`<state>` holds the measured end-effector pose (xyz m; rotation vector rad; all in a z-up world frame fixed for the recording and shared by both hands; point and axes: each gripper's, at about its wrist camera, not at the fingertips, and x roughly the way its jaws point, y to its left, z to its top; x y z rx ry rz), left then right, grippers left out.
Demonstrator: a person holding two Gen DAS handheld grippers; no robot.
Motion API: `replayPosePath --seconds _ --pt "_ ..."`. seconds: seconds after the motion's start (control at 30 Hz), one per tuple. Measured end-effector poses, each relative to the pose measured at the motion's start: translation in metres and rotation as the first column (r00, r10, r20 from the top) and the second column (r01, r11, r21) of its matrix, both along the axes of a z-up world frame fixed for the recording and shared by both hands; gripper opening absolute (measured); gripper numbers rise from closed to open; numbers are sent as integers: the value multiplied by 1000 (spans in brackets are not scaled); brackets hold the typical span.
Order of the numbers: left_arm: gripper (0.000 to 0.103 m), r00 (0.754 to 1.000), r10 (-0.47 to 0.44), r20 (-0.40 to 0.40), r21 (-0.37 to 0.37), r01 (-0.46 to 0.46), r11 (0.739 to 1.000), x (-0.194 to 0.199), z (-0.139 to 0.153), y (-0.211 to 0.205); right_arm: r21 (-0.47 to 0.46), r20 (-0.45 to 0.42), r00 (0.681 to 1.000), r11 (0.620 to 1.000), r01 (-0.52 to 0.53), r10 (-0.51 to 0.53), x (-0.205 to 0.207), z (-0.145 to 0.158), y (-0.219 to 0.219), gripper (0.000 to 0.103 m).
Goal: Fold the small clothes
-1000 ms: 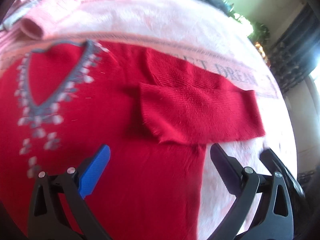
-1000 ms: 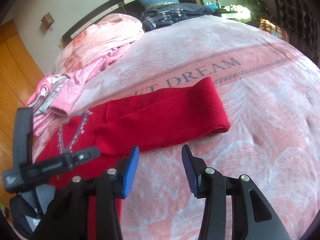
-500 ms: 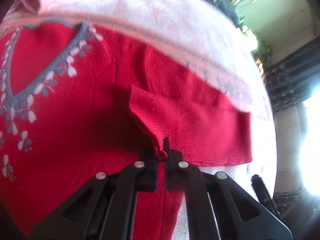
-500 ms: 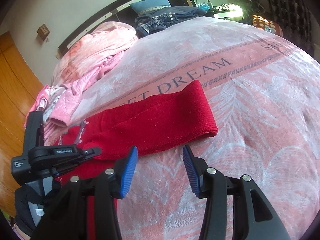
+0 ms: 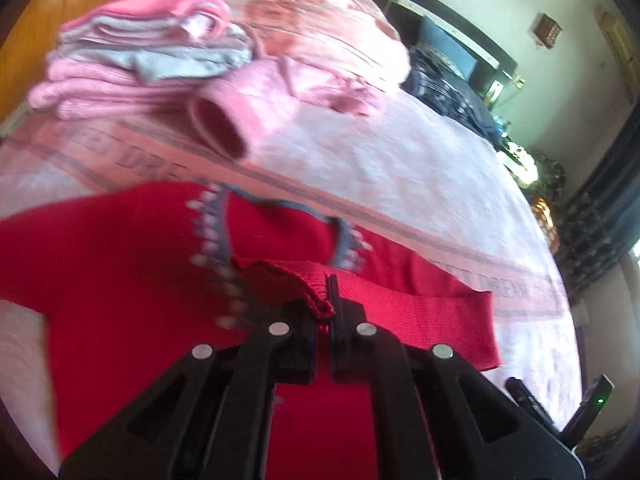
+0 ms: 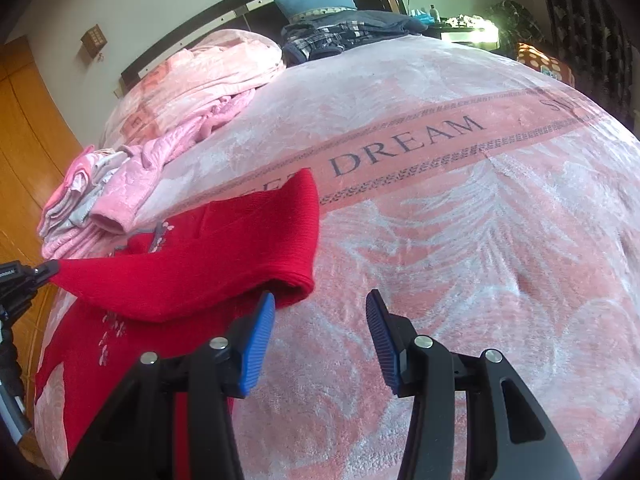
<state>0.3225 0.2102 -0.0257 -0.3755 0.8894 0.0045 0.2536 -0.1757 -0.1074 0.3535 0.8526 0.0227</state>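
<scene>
**Folding the sleeve across a red sweater**

Gripping the cuff end of the sleeve (image 5: 320, 300), the left gripper (image 5: 325, 312) had its jaws clenched on a small pinch of red knit. The red sweater (image 5: 112, 272) lay flat on the bed, front up, on a pink blanket (image 6: 480, 240) printed with "DREAM". The sleeve was raised off the body of the garment, doubled over toward the grey-trimmed neckline (image 5: 216, 216). The step in hand looked like the sleeve fold: carrying the cuff inward over the chest. The next move probably called for lowering the cuff flat on the sweater's front, releasing it, then smoothing the fold so no ridge was left.

The right gripper (image 6: 320, 332) hung above bare blanket just beside the sleeve's folded edge, its jaws released and holding nothing.

The left wrist view showed the pinch itself and the neckline trim, plus a stack of folded pink and grey clothes (image 5: 140, 52) further up the bed. The right wrist view showed what that one could not: the sleeve (image 6: 224, 264) as a lifted band sagging between the left gripper's tip at the frame's left edge and its fold, with the sweater's flower-dotted front beneath.
</scene>
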Motion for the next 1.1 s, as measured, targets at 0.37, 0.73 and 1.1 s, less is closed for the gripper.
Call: replayPosePath --seconds 0.37,0.73,1.1 --pt "3 979 203 11 97 -203 974 -20 -17 130 -64 -12 996 994 -93 93 4 -8 41 48" --pt "20 961 196 -193 21 -196 980 -29 -91 168 -62 -51 988 987 -151 148 9 -10 58 48" --pt "30 988 104 -111 -113 -116 987 -18 -50 145 -35 -178 958 971 -235 226 76 6 109 48"
